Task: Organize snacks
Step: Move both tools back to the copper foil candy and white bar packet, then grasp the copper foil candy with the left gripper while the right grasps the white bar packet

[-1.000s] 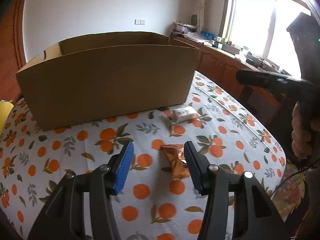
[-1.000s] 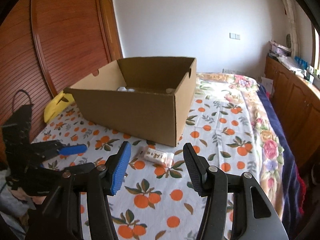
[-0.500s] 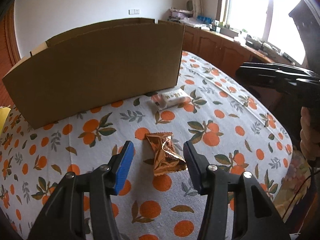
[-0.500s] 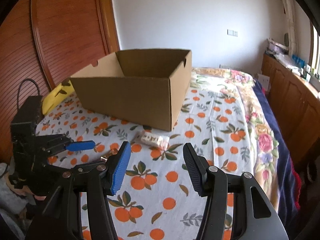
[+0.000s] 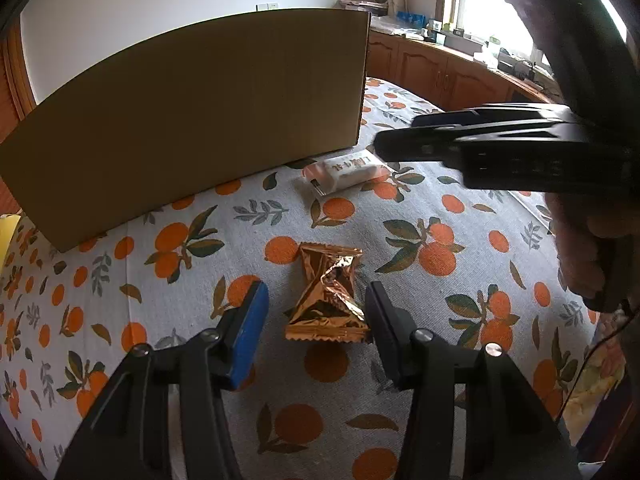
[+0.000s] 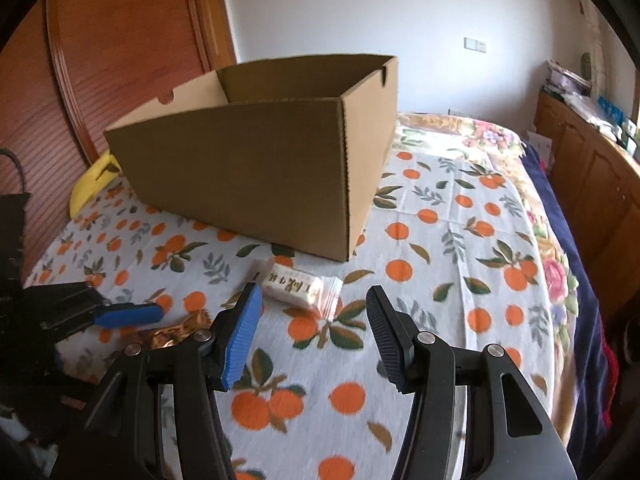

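Note:
A crumpled gold snack packet (image 5: 328, 296) lies on the orange-print cloth between the fingers of my left gripper (image 5: 316, 308), which is open; its pads stand just beside the packet without pressing it. Beyond it, a white snack packet (image 5: 344, 172) lies near the corner of the open cardboard box (image 5: 192, 120). In the right wrist view that white packet (image 6: 300, 288) sits just ahead of my right gripper (image 6: 314, 312), which is open and holds nothing. The gold packet (image 6: 172, 332) shows at the lower left there, beside the left gripper's blue pad (image 6: 128, 315).
The box (image 6: 248, 172) stands on a bed covered by the orange-print cloth (image 6: 440, 240). A yellow object (image 6: 92, 184) lies behind the box's left end. A hand (image 5: 580, 248) holds the right gripper. Wooden cabinets (image 6: 600, 184) line the right side.
Both grippers have come down toward the cloth. The gold packet now lies between the left fingers, and the white packet is nearer the right gripper's tips.

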`<action>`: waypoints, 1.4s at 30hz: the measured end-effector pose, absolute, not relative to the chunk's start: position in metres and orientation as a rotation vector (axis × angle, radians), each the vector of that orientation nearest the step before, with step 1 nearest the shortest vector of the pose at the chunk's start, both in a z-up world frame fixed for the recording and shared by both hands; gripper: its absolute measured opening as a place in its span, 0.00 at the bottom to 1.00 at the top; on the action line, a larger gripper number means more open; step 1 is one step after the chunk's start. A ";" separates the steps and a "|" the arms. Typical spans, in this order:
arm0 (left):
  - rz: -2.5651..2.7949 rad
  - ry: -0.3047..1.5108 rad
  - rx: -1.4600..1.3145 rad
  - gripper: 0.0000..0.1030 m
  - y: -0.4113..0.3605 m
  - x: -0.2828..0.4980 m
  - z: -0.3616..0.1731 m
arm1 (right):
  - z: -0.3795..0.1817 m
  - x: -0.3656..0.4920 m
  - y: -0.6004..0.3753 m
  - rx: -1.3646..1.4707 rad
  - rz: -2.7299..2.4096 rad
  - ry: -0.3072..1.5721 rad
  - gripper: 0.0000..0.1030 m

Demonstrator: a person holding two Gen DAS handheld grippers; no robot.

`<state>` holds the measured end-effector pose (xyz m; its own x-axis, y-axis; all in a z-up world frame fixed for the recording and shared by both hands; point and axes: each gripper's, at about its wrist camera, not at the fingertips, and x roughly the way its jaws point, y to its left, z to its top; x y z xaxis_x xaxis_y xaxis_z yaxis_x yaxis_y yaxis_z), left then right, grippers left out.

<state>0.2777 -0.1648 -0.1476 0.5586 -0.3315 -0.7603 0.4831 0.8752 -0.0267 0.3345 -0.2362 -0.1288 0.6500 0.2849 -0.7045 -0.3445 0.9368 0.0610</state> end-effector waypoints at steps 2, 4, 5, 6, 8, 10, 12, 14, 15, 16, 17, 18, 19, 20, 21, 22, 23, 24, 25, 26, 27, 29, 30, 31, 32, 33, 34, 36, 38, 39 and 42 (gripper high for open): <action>-0.479 0.847 0.185 0.45 -0.163 0.276 -0.147 | -0.131 0.342 -0.231 -0.108 0.371 0.792 0.54; -0.484 0.843 0.165 0.36 -0.160 0.276 -0.146 | -0.132 0.348 -0.227 -0.126 0.386 0.797 0.54; -0.490 0.842 0.148 0.32 -0.156 0.276 -0.145 | -0.132 0.353 -0.224 -0.136 0.395 0.802 0.54; -0.497 0.842 0.126 0.32 -0.153 0.276 -0.145 | -0.133 0.356 -0.222 -0.142 0.403 0.808 0.54; -0.500 0.839 0.100 0.31 -0.147 0.275 -0.144 | -0.136 0.363 -0.219 -0.148 0.418 0.823 0.54; -0.499 0.827 0.089 0.21 -0.144 0.273 -0.143 | -0.139 0.368 -0.215 -0.151 0.435 0.838 0.54; -0.497 0.820 0.082 0.19 -0.142 0.271 -0.142 | -0.141 0.371 -0.211 -0.158 0.457 0.849 0.54; -0.500 0.819 0.080 0.19 -0.140 0.269 -0.142 | -0.143 0.373 -0.208 -0.174 0.458 0.860 0.54; -0.500 0.819 0.081 0.19 -0.140 0.269 -0.142 | -0.144 0.374 -0.207 -0.174 0.458 0.866 0.54; -0.500 0.819 0.082 0.19 -0.138 0.268 -0.142 | -0.145 0.375 -0.207 -0.172 0.459 0.872 0.54; -0.500 0.820 0.084 0.19 -0.137 0.267 -0.142 | -0.146 0.377 -0.207 -0.171 0.458 0.879 0.54; -0.501 0.818 0.085 0.19 -0.137 0.266 -0.142 | -0.147 0.378 -0.208 -0.171 0.457 0.884 0.54; -0.502 0.817 0.086 0.19 -0.138 0.265 -0.141 | -0.148 0.379 -0.208 -0.171 0.457 0.888 0.54; -0.504 0.815 0.087 0.19 -0.139 0.265 -0.141 | -0.149 0.380 -0.209 -0.171 0.458 0.895 0.54; -0.504 0.814 0.087 0.19 -0.141 0.266 -0.141 | -0.150 0.381 -0.209 -0.170 0.465 0.903 0.54; -0.506 0.811 0.084 0.19 -0.140 0.265 -0.141 | -0.150 0.381 -0.208 -0.173 0.468 0.906 0.54; -0.506 0.810 0.082 0.19 -0.140 0.264 -0.140 | -0.150 0.380 -0.208 -0.176 0.471 0.910 0.54; -0.506 0.811 0.080 0.19 -0.140 0.265 -0.140 | -0.150 0.379 -0.209 -0.177 0.476 0.915 0.54; -0.506 0.813 0.077 0.19 -0.139 0.269 -0.140 | -0.150 0.378 -0.209 -0.178 0.480 0.920 0.54; -0.507 0.815 0.074 0.19 -0.138 0.270 -0.140 | -0.150 0.376 -0.209 -0.181 0.486 0.924 0.54; -0.507 0.815 0.073 0.19 -0.137 0.270 -0.140 | -0.150 0.373 -0.209 -0.193 0.493 0.929 0.54; -0.504 0.814 0.069 0.19 -0.135 0.270 -0.140 | -0.152 0.368 -0.207 -0.219 0.491 0.937 0.54; -0.503 0.814 0.066 0.19 -0.134 0.271 -0.140 | -0.154 0.366 -0.207 -0.232 0.494 0.945 0.54; -0.503 0.814 0.063 0.19 -0.133 0.271 -0.139 | -0.156 0.364 -0.206 -0.244 0.495 0.948 0.54; -0.502 0.814 0.060 0.19 -0.132 0.270 -0.139 | -0.156 0.362 -0.205 -0.256 0.491 0.941 0.54; -0.501 0.814 0.059 0.19 -0.131 0.270 -0.139 | -0.157 0.360 -0.205 -0.265 0.487 0.937 0.53; -0.501 0.814 0.059 0.19 -0.130 0.270 -0.138 | -0.157 0.359 -0.205 -0.267 0.480 0.932 0.51; -0.502 0.814 0.060 0.19 -0.131 0.269 -0.138 | -0.156 0.359 -0.205 -0.267 0.468 0.925 0.49; -0.501 0.814 0.061 0.19 -0.131 0.268 -0.138 | -0.156 0.360 -0.204 -0.276 0.461 0.916 0.49; -0.501 0.814 0.060 0.19 -0.130 0.269 -0.137 | -0.156 0.362 -0.202 -0.283 0.454 0.911 0.49; -0.500 0.813 0.057 0.19 -0.129 0.270 -0.137 | -0.156 0.367 -0.198 -0.314 0.433 0.898 0.49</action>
<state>0.2697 -0.1288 -0.1366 0.5783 -0.4059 -0.7077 0.4485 0.8828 -0.1398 0.3667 -0.1976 -0.1557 0.5466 0.2299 -0.8052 -0.4870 0.8695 -0.0824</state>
